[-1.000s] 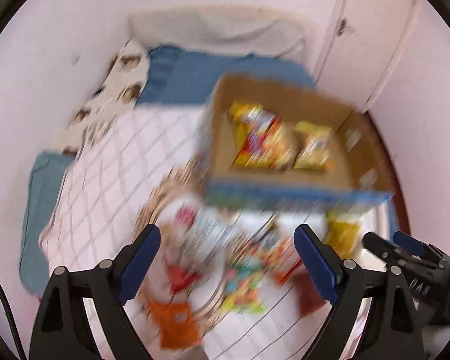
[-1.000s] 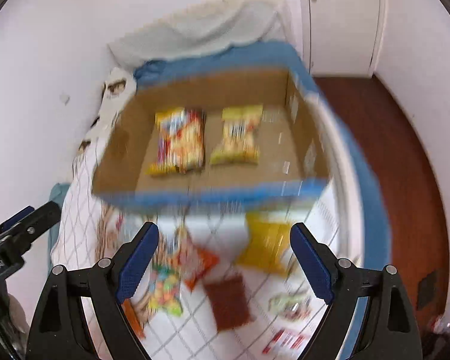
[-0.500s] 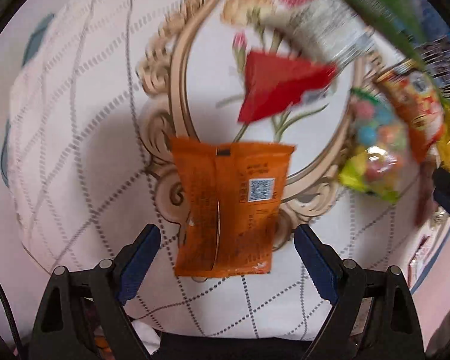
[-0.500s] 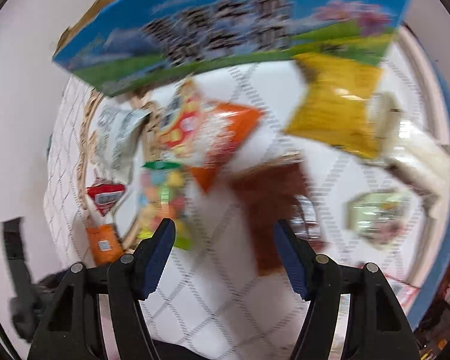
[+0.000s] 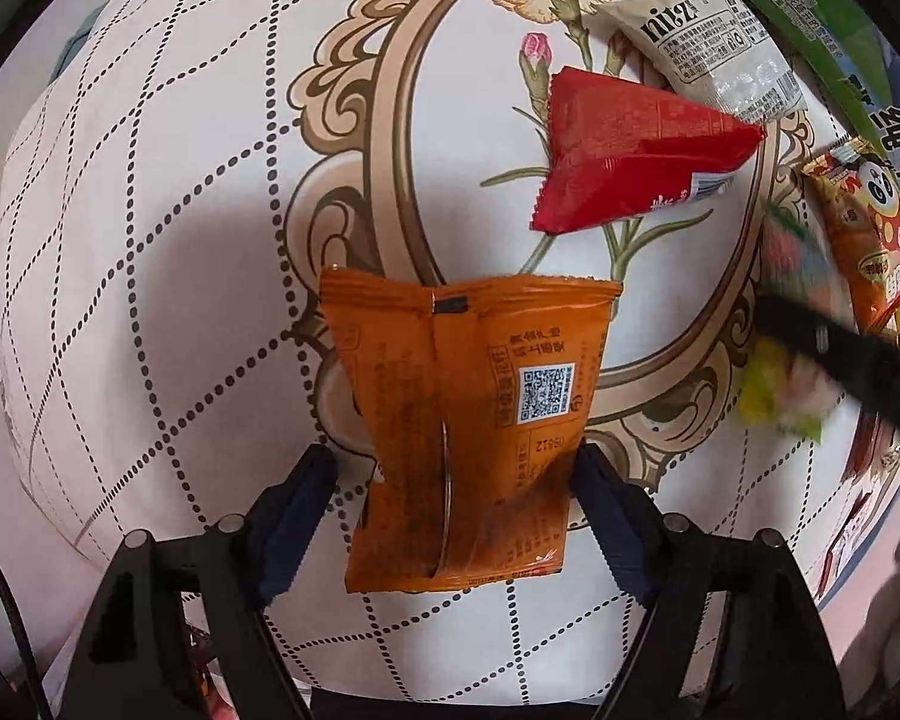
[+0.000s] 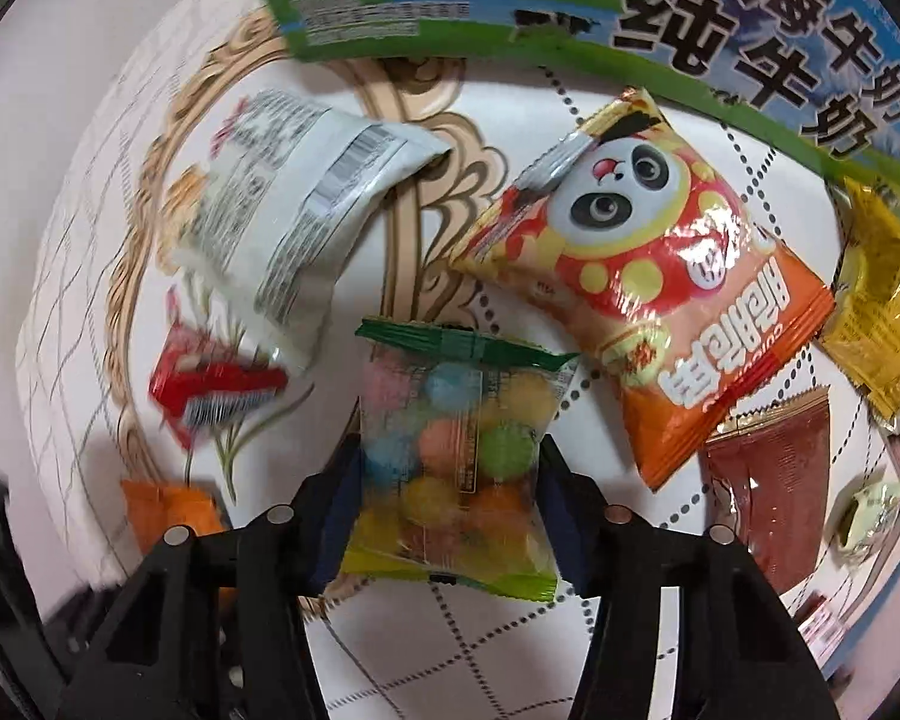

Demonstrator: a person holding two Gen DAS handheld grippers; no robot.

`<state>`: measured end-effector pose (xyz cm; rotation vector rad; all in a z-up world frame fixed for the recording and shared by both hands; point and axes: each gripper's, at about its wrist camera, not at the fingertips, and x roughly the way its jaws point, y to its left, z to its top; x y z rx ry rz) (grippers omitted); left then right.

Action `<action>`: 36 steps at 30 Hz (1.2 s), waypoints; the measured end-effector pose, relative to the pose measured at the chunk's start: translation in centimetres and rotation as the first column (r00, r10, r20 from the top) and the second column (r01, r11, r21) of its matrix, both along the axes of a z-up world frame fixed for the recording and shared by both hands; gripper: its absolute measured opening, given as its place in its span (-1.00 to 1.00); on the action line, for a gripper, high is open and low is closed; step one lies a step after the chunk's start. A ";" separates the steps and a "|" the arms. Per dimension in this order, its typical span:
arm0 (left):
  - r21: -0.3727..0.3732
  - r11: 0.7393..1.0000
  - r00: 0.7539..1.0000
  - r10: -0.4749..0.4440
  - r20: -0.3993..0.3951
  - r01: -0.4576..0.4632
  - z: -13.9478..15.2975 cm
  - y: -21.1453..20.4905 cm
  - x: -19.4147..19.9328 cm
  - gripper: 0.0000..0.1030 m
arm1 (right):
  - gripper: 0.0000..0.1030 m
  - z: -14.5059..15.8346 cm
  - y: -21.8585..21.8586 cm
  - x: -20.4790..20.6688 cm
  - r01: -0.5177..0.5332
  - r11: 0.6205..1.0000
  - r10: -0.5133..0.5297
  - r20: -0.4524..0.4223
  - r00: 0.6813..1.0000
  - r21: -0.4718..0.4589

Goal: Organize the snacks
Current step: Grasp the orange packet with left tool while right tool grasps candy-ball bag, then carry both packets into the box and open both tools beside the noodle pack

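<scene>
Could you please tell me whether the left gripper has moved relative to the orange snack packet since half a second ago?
Yes. The left gripper has closed in around the orange packet, jaws still closing.

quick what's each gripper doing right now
left gripper: closing around the orange packet, right pad touching, left pad still clear.
right gripper: closing, pads on both sides of the candy bag.

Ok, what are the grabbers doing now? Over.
Left gripper closing around orange packet. Right gripper closing on candy bag. Nothing in the way.
</scene>
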<state>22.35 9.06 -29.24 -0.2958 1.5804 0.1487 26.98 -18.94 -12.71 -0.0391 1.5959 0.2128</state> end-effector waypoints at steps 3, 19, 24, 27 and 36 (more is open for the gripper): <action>0.001 1.000 1.000 -0.012 0.002 0.012 -0.5 -0.2 -0.4 0.54 | 0.08 0.3 -0.7 -2.0 -0.041 0.999 0.041 -0.019 0.999 -0.006; 0.026 0.999 0.999 -0.041 0.036 0.040 -0.6 -3.5 -1.6 0.16 | 0.12 -0.4 -1.4 -7.5 -0.040 0.999 0.040 -0.042 0.998 -0.001; 0.012 0.999 0.997 -0.053 0.054 0.053 0.8 -3.8 -1.9 0.01 | 0.07 -0.6 -2.4 -8.0 -0.043 0.999 0.043 -0.019 0.999 0.008; -0.003 0.998 0.995 -0.064 0.073 0.064 2.3 -4.2 -2.3 0.00 | 0.04 0.2 -3.2 -8.4 -0.026 0.998 0.027 -0.016 0.999 0.048; -0.111 0.987 0.978 -0.096 0.184 0.118 10.1 -6.8 -1.9 0.00 | 0.02 6.3 -7.6 -8.7 0.039 0.976 -0.047 0.033 0.998 0.216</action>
